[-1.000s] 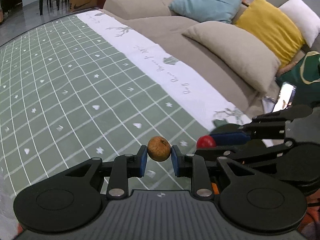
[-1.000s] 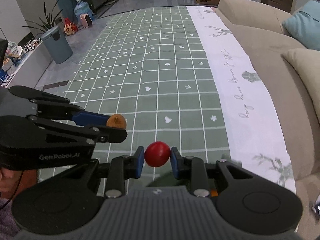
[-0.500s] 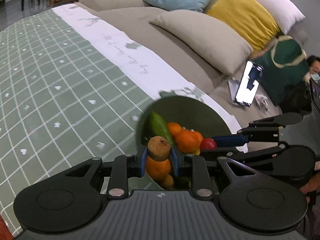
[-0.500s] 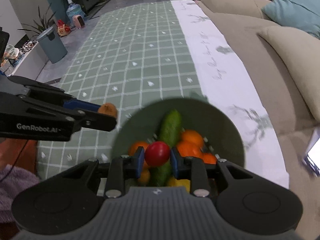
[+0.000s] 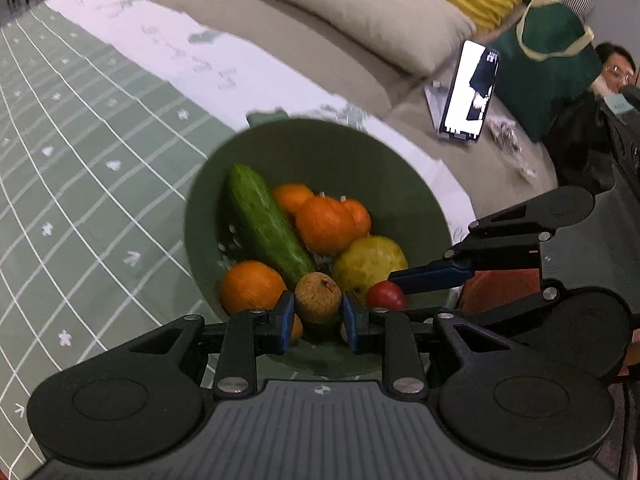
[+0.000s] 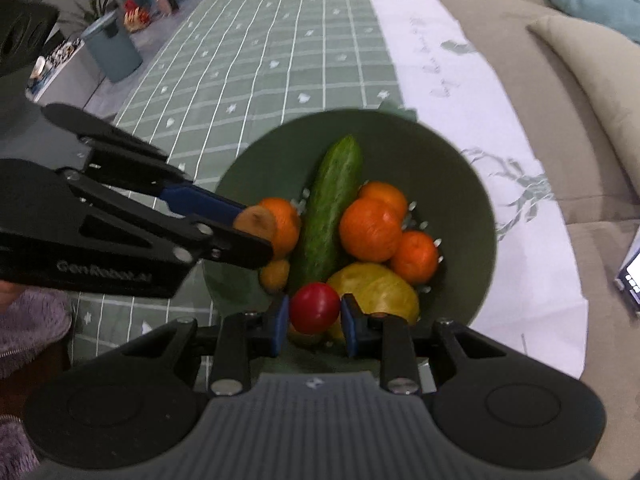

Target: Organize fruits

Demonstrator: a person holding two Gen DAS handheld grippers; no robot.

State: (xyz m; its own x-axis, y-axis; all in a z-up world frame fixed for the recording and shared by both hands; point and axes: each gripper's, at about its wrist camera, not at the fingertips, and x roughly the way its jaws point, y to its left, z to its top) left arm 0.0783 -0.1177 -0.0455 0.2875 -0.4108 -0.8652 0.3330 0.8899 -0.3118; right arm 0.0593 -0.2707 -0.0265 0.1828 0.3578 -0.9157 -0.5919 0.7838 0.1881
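Note:
A dark green bowl (image 5: 400,168) (image 6: 460,160) stands on the green checked cloth. It holds a cucumber (image 5: 264,220) (image 6: 332,204), several oranges (image 5: 328,224) (image 6: 370,230) and a yellow fruit (image 5: 370,260) (image 6: 376,288). My left gripper (image 5: 317,316) (image 6: 256,236) is shut on a small brown fruit (image 5: 318,298) (image 6: 256,222) over the bowl's near left side. My right gripper (image 6: 314,326) (image 5: 394,294) is shut on a small red fruit (image 6: 314,307) (image 5: 386,295) over the bowl's near edge.
The green checked cloth (image 5: 80,160) (image 6: 260,60) has a white border (image 6: 432,60). A beige sofa with cushions (image 5: 360,12) lies beyond. A lit phone (image 5: 470,92) and a green bag (image 5: 552,40) lie on the sofa. A bin (image 6: 112,46) stands on the floor.
Both grippers have moved down and forward with their fruits, from above the bare cloth to low over the bowl. The bowl now fills the middle of both views.

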